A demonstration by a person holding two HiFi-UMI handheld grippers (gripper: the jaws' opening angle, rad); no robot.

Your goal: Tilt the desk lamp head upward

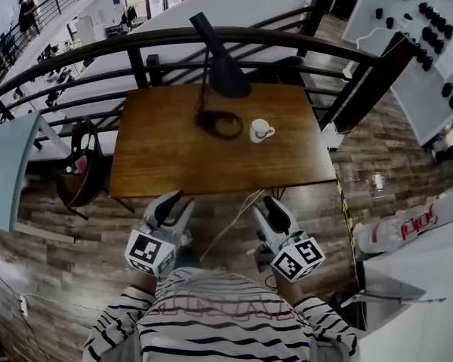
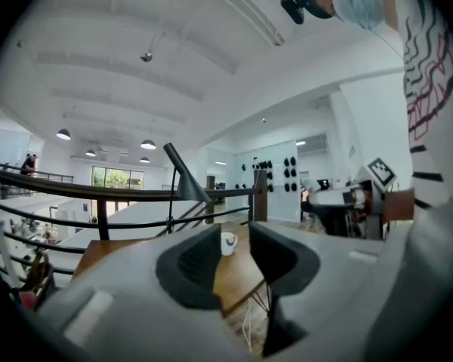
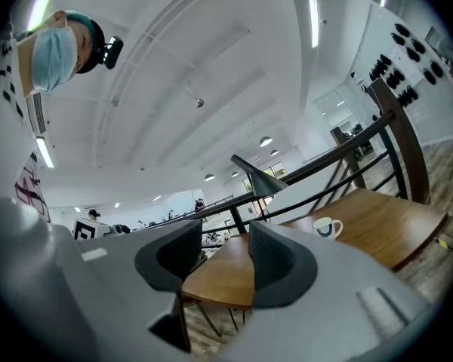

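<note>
Left gripper (image 1: 171,202) and right gripper (image 1: 275,208), low centre, both gape empty. The desk lamp head (image 1: 225,66), upper centre, looks light, rigid, likely stiff-hinged; take its wide rim

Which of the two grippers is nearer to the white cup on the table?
The right gripper: the white cup stands right of the middle of the table, almost straight ahead of it, while the left gripper is off to the other side.

Head view steeply down on table (image 1: 158,164), gripper views low before it, tilted upward, all sharing lamp (image 1: 225,70)
</note>
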